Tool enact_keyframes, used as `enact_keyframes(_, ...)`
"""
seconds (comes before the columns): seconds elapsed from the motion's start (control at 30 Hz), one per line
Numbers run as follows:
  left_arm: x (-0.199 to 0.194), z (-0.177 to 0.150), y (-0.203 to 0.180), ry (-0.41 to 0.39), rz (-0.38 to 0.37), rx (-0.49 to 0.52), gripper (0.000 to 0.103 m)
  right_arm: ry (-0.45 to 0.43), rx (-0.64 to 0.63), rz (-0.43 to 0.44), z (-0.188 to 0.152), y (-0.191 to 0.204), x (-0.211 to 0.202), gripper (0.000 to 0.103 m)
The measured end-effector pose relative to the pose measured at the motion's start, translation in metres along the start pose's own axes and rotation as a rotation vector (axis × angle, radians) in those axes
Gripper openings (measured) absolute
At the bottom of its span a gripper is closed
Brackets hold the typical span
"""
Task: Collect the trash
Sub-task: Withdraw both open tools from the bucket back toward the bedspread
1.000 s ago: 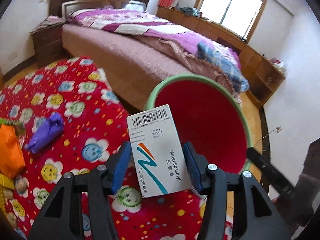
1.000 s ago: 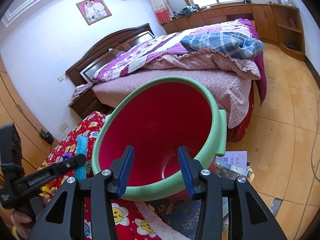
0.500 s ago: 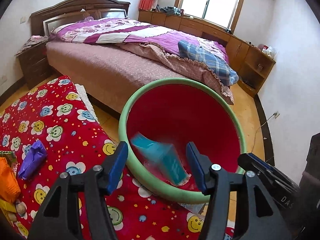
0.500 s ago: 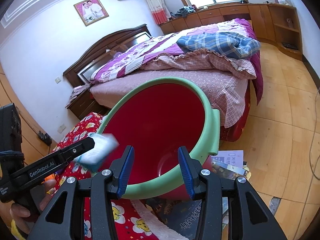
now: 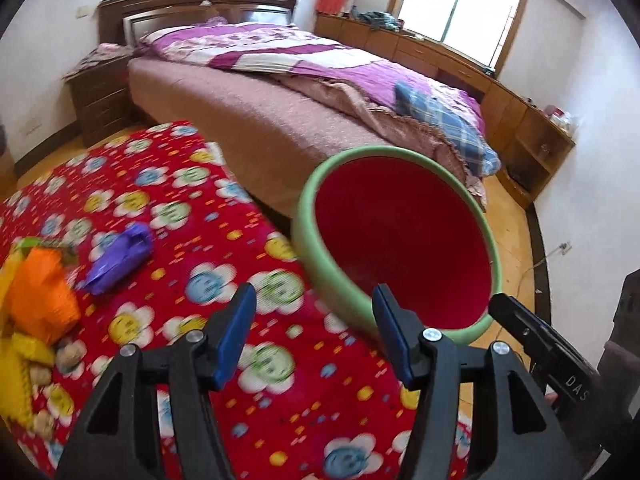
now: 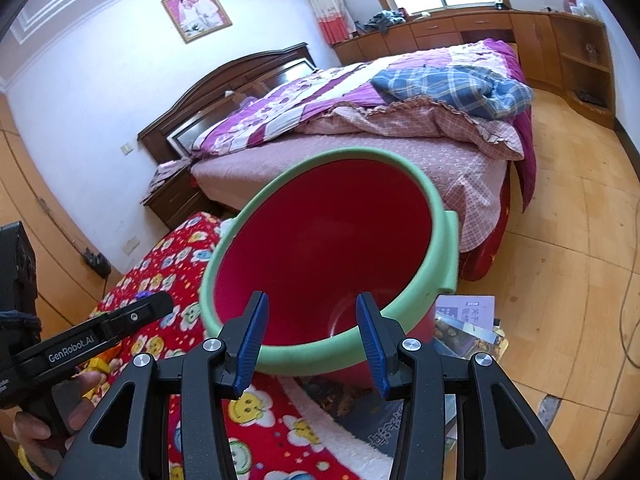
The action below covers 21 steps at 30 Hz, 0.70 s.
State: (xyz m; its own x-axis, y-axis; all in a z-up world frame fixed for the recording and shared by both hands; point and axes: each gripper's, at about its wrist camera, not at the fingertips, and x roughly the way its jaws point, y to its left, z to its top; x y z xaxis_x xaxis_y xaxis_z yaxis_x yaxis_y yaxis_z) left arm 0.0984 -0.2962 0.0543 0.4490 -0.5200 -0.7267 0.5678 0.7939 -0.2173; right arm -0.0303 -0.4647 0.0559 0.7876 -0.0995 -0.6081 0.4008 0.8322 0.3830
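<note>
A red basin with a green rim [image 5: 310, 240] stands at the edge of the red flower mat [image 5: 180, 208], beside the bed. My left gripper [image 5: 314, 304] is open and empty, over the mat just left of the basin. A purple wrapper [image 5: 120, 254], an orange bag [image 5: 40, 300] and yellow scraps [image 5: 24, 352] lie on the mat to its left. My right gripper [image 6: 311, 300] hovers at the basin's near rim [image 6: 440, 236]; its jaws are opening slightly, pressing on nothing. No box shows inside the basin.
The bed [image 5: 260, 128] runs behind the basin, with a nightstand [image 5: 100, 96] at its head. Magazines [image 6: 468, 316] lie on the wooden floor under the basin's right side. Cabinets [image 5: 532, 140] line the far wall. A cable [image 5: 536, 264] trails on the floor.
The left gripper held a white medicine box a second ago, let it drop into the basin, and has since swung left over the mat with empty jaws. The right gripper stayed put.
</note>
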Motion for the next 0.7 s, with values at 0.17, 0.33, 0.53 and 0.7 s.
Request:
enact_keyframes(0.17, -0.021, -0.012, 0.021, -0.009, 0.066, -0.032, 0.06, 0.01, -0.02, 0.02, -0.005, 0.014, -0.003, 0.055)
enact_keyframes(0.33, -0.041, -0.024, 0.04, -0.022, 0.115, -0.062, 0.06, 0.022, -0.037, 0.042, -0.011, 0.028, -0.006, 0.06)
enact_keyframes(0.53, -0.066, -0.036, 0.068, -0.046, 0.178, -0.11, 0.06, 0.047, -0.049, 0.072, -0.019, 0.045, -0.005, 0.067)
enact_keyframes(0.7, -0.083, -0.045, 0.092, -0.065, 0.227, -0.154, 0.06, 0.061, -0.071, 0.096, -0.028, 0.062, -0.004, 0.072)
